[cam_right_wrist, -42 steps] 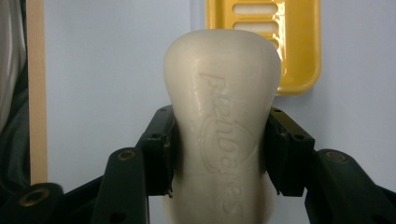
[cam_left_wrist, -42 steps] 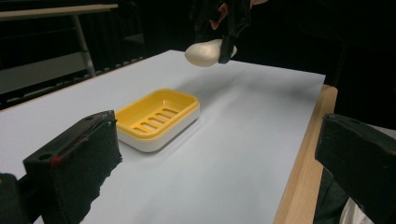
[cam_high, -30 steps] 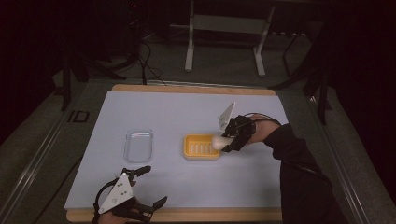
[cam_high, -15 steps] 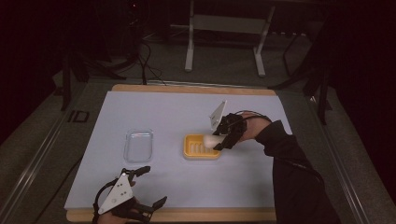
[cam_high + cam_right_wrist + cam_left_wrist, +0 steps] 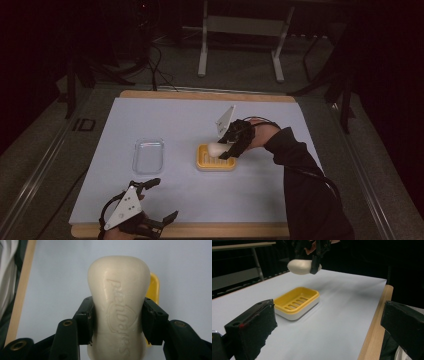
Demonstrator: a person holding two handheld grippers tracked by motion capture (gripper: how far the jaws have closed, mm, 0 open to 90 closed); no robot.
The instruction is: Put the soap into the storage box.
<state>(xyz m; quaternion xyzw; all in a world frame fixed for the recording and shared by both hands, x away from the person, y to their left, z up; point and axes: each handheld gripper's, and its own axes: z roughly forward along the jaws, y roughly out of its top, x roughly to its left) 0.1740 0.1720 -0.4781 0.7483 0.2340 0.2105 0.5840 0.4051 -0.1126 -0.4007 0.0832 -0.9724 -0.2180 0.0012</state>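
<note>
A cream bar of soap (image 5: 117,305) is clamped at its waist between the two black jaws of my right gripper (image 5: 117,322). In the high view the soap (image 5: 216,148) hangs above the yellow soap dish (image 5: 216,163) at the middle of the table, with the right gripper (image 5: 226,148) reaching in from the right. The left gripper view shows the soap (image 5: 300,266) held well above the dish (image 5: 297,302). My left gripper (image 5: 155,200) rests at the table's front left edge, its jaws wide apart with nothing between them.
A clear plastic lid or tray (image 5: 148,156) lies left of the dish on the pale blue mat (image 5: 280,200). The wooden table edge (image 5: 225,231) runs along the front. Metal stand legs (image 5: 240,45) are on the dark floor behind the table.
The right gripper has carried the soap leftward, from the dish's right end to above its middle. The left gripper has stayed where it was.
</note>
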